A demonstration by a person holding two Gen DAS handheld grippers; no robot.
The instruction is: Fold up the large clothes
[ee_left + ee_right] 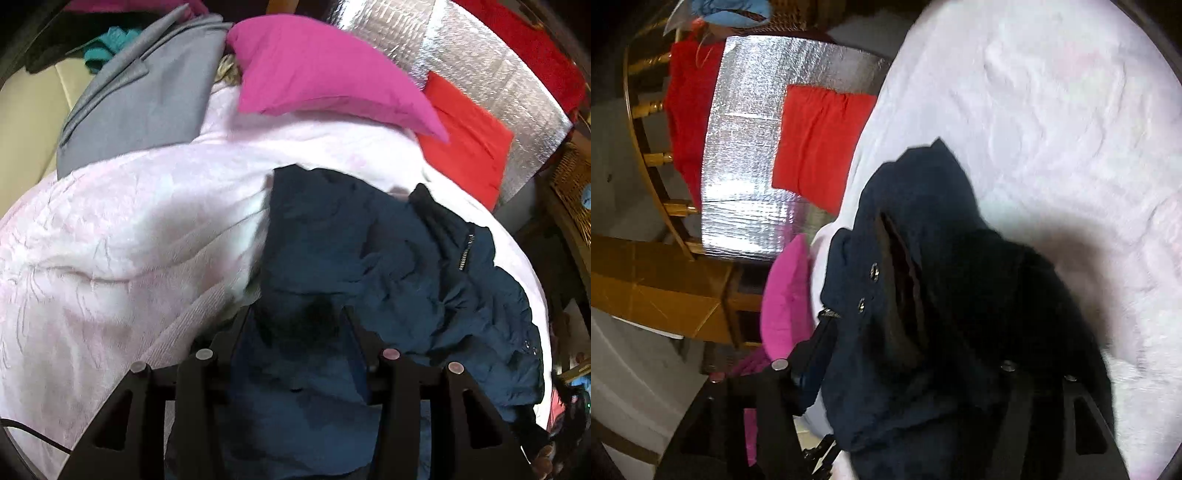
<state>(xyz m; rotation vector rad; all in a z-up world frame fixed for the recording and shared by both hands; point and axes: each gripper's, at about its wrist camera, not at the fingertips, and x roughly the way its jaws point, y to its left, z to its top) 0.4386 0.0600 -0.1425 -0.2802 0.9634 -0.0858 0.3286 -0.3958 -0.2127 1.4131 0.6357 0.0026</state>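
Observation:
A navy blue jacket (388,258) with a zip and snap buttons lies crumpled on the pale pink bedspread (129,221). My left gripper (295,314) is shut on a bunch of the jacket's fabric, which fills the gap between the black fingers and drapes down over them. In the right wrist view the jacket (916,229) hangs over my right gripper (916,332), whose fingers are closed on the dark cloth; the right finger is mostly hidden under it. The bedspread (1052,129) lies behind.
A magenta pillow (325,70) and a grey garment (147,92) lie at the far side of the bed. A red cushion (469,147) leans on a silver foil panel (480,55). A wooden chair (657,221) and a wicker basket (572,177) stand beside the bed.

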